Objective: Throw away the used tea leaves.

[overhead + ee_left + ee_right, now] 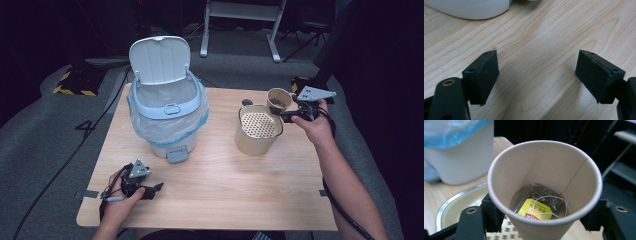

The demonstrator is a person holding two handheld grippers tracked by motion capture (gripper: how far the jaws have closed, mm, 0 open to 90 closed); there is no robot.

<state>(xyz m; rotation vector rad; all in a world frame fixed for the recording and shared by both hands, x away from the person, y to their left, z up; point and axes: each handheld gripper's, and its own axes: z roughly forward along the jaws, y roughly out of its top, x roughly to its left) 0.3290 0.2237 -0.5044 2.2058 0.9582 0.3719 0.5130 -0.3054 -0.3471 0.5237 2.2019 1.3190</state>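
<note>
Your right gripper (289,115) is clamped on a paper cup (279,99), one jaw on each side of its wall, holding it just above the far right rim of the tan strainer pot (256,142). In the right gripper view the cup (544,182) holds a used tea bag (541,203), its yellow tag (534,211) and string, and what looks like a little liquid. The wall is thin paper, so squeezing harder could buckle it and slosh the contents, while easing off could let the cup slip through the jaws.

If you mean to drain it, tip slowly over the perforated insert (258,125); a fast tilt could send liquid past the rim onto the wooden table (225,195), and the bag may drop out in one lump.

The bin (167,107) stands to the left with its lid (159,58) up and a blue-edged liner (150,126) in place. Carrying the cup across tilted would drip on the table.

Your left gripper (150,190) rests at the near left, jaws apart and empty, so nothing steadies the pot should the cup knock it.
</note>
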